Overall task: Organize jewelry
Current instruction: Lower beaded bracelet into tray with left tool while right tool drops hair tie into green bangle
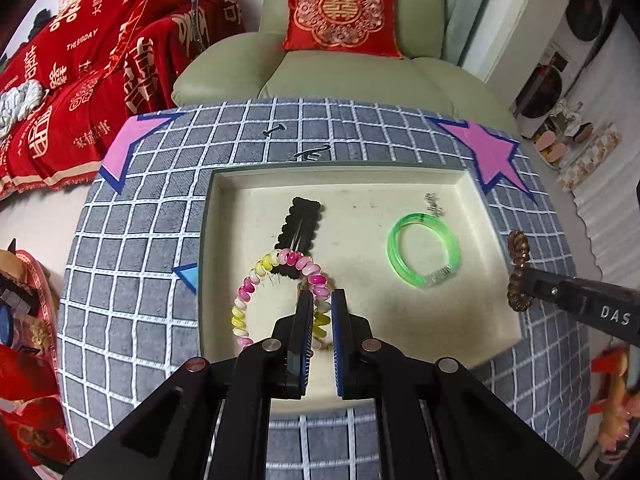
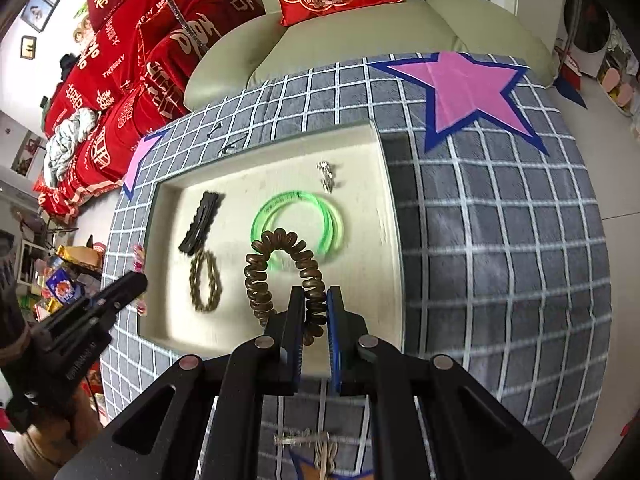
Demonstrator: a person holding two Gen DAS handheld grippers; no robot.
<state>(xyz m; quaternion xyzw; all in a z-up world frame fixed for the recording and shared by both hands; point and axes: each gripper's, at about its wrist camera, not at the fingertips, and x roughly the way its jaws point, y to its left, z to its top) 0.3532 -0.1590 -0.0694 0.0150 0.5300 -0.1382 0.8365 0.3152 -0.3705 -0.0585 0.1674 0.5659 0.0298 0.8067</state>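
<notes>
1. Between the fingers of the left claw point(image 1: 322, 300), in the left wrist view, hangs a pink, yellow and white spiral bracelet point(image 1: 256, 276). The fingers stand narrow, nipping one side of the coil, and the loop droops out to the claw's left over the cream tray point(image 1: 472, 188). It looks light, springy and a bit slick, so I'd take it across a few coils rather than by one.
2. Just ahead of that claw lies a black hair clip point(image 1: 300, 226); ahead and to its right a green bangle point(image 1: 424, 252), which looks stiff and smooth.
3. In the right wrist view the right claw point(image 2: 314, 300) is closed narrow on a brown spiral band point(image 2: 280, 272), whose loop arches up and ahead of the fingertips over the tray.
4. To this claw's left a brown braided ring point(image 2: 206, 280) lies flat in the tray; it looks soft.
</notes>
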